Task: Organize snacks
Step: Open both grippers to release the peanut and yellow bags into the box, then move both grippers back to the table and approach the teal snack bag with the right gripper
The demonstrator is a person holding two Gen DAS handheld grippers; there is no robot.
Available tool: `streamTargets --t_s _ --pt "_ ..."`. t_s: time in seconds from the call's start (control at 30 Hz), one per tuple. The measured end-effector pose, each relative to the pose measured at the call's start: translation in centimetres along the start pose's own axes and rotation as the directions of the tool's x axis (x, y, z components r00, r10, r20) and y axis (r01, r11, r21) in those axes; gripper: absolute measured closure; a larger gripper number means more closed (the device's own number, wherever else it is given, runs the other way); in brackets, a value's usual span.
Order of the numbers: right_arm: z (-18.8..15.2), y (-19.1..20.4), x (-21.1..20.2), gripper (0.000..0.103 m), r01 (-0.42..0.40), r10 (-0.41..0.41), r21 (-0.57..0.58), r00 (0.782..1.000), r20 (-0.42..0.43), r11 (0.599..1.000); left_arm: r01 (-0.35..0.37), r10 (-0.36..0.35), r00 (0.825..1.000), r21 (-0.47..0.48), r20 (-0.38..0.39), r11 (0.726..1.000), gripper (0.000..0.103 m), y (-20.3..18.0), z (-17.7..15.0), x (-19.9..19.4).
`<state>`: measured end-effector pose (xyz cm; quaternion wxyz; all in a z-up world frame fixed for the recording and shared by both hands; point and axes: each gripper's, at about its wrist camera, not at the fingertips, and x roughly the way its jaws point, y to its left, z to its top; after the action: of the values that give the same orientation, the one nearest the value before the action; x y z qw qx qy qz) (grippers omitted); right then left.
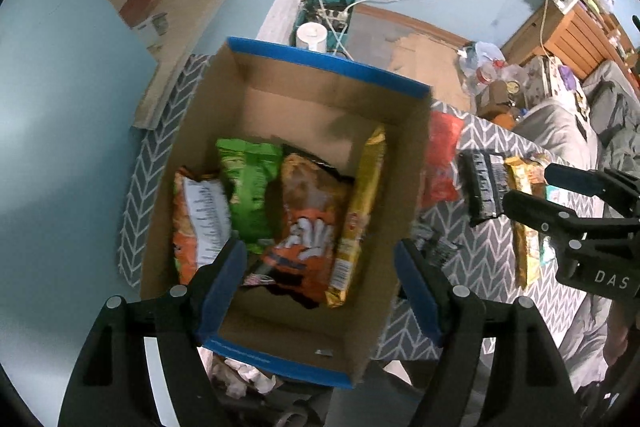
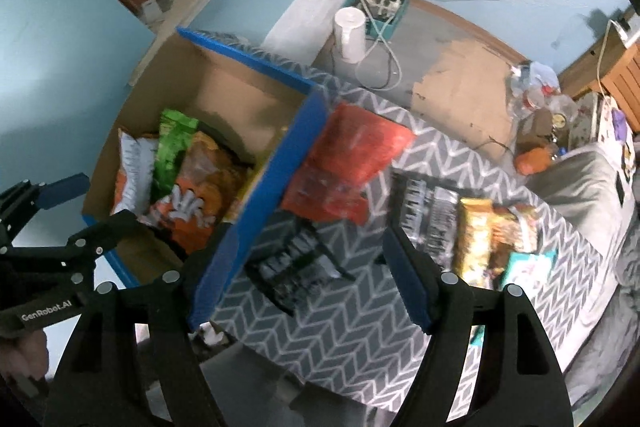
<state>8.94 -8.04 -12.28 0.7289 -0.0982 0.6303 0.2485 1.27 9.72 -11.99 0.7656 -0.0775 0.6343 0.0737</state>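
Cardboard box (image 1: 308, 75), one, blue-edged, open at the top, standing on a grey chevron-patterned cloth (image 1: 480, 259)

Contents of the box, four packets, counted in the left wrist view:
- one orange bag with white back label (image 1: 200, 219), at the left wall
- one green bag (image 1: 248, 187), next to it
- one orange bag with a white cartoon hand (image 1: 308, 223), in the middle, overlapping the green one
- one long yellow packet (image 1: 360, 215), leaning along the right wall

Outside the box on the cloth, counted in the right wrist view (blurred, so brands unreadable):
- one red bag (image 2: 352, 167), touching the box's outer blue side
- one black packet with white lettering (image 2: 296, 267), just below the red bag, near the box
- one black-and-silver packet (image 2: 428, 215), further right
- one yellow-gold packet (image 2: 476, 239), beside it
- one brownish packet (image 2: 512, 235), overlapping the gold one
- one pale teal packet (image 2: 528, 267), at the cloth's edge

Left gripper (image 1: 320, 291): one, blue-padded jaws spread wide, holding nothing, hovering above the box's near end

Right gripper (image 2: 308, 287): one, jaws spread wide, empty, poised over the black lettered packet; left finger overlaps the box's corner in view

Background: one white cylinder (image 2: 350, 35) on the floor, one teal crate (image 2: 384, 3) with a power strip
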Motion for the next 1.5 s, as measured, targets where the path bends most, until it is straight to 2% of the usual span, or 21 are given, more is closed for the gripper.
streamTargets --t_s 0.63,1.03,1.37,1.5 --pt "-7.4 -12.6 -0.3 0.027 0.073 -0.065 0.166 0.996 -0.055 0.983 0.059 -0.052 0.997 0.12 -0.064 0.991 0.025 -11.8 -1.7 1.7" --pt "-11.9 -22.4 1.8 0.027 0.13 -0.102 0.251 0.987 -0.125 0.959 0.048 -0.033 0.994 0.142 -0.108 0.989 0.025 -18.1 -1.9 4.6" --pt "-13.3 -26.3 6.1 0.027 0.143 -0.098 0.245 0.978 -0.186 0.959 0.037 -0.014 0.989 0.152 -0.149 0.988 0.025 -22.5 -2.5 8.0" --pt "-13.4 -26.7 7.8 0.027 0.113 -0.061 0.272 0.98 -0.192 0.956 0.039 -0.016 0.986 0.136 -0.167 0.99 0.025 -23.9 -2.6 9.4"
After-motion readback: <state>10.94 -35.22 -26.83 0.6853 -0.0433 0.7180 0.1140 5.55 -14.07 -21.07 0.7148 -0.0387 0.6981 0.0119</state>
